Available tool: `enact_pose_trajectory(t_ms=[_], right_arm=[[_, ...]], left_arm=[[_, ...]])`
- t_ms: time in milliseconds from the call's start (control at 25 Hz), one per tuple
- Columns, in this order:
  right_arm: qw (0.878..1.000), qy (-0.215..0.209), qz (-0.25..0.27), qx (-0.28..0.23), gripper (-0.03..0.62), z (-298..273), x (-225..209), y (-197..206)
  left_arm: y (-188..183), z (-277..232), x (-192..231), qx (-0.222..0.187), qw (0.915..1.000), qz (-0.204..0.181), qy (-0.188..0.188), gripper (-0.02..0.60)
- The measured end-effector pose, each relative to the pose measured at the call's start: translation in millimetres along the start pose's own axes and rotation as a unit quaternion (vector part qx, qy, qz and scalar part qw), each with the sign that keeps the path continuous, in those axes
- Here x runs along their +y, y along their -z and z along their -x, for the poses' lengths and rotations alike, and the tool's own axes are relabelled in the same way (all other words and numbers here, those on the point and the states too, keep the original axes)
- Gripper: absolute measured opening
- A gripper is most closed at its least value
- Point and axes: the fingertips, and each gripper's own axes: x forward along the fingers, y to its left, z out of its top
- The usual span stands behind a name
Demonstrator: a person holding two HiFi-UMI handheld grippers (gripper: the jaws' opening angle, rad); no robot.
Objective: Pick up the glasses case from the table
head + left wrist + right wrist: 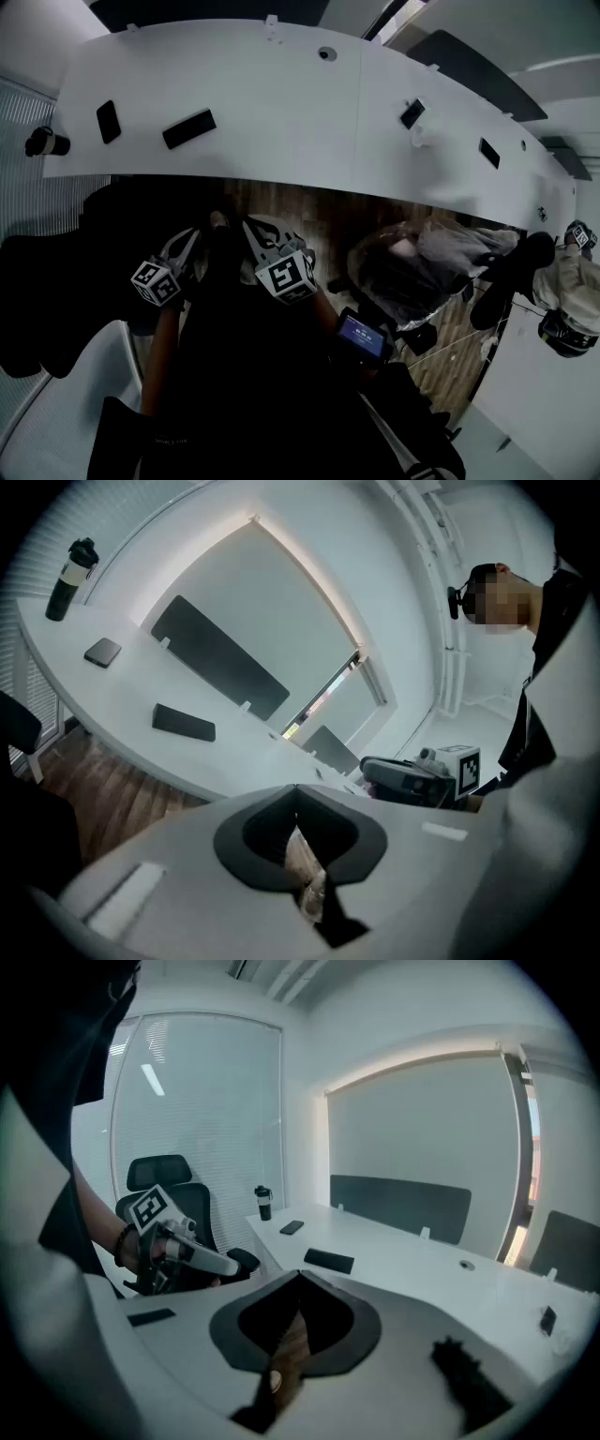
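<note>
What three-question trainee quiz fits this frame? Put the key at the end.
1. True or false: the left gripper is holding the glasses case.
2. The bottle stands: A) at the table end, apart from the case; B) on top of the case; C) on the floor.
3. Fill in: the right gripper has its fingers ____.
Key: 1 false, the case lies on the table and both grippers are short of it. 2 A. 3 together, with nothing between them.
</note>
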Motion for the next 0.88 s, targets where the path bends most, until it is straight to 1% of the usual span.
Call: enact_pose_trajectory(t_ms=[120, 240, 360, 480, 600, 680, 800, 880], right_arm=[[1.0, 0.015, 0.0, 0.014, 0.008, -30.7, -6.9, -16.8], [0.999, 0.021, -0.001, 0.025, 0.008, -61.7, -11.1, -31.3], [0.999, 0.023, 0.008, 0.036, 0.008, -91.0, -17.0, -45.3], [0.999, 0.028, 0.009, 0.042, 0.008, -115.4, -23.1, -59.2], [0.998, 0.04, -0.007, 0.045, 0.008, -134.1, -34.2, -66.6], [0.998, 0.034, -0.005, 0.052, 0.008, -147.4, -39.0, -70.2], [0.998, 0.001, 0.027, 0.056, 0.008, -168.5, -43.7, -73.8], [0.997, -0.021, 0.051, 0.059, 0.008, -180.9, -51.7, -70.6]], left_arm=[[-32.0, -2.0, 32.4, 0.011, 0.9999, -0.001, 0.005, 0.009], [-58.5, -1.5, 63.5, 0.019, 0.9998, -0.008, 0.005, 0.011], [-76.9, -3.7, 91.9, 0.04, 0.9982, -0.045, 0.0, 0.015], [-91.8, -8.8, 115.7, 0.066, 0.9941, -0.086, 0.004, 0.021], [-109.7, -20.7, 136.7, 0.092, 0.9899, -0.107, 0.011, 0.028], [-122.4, -24.0, 151.0, 0.103, 0.9885, -0.111, 0.01, 0.035], [-132.4, -31.0, 172.7, 0.12, 0.9854, -0.121, -0.004, 0.051], [-130.1, -43.8, 184.6, 0.146, 0.9796, -0.136, -0.019, 0.076]])
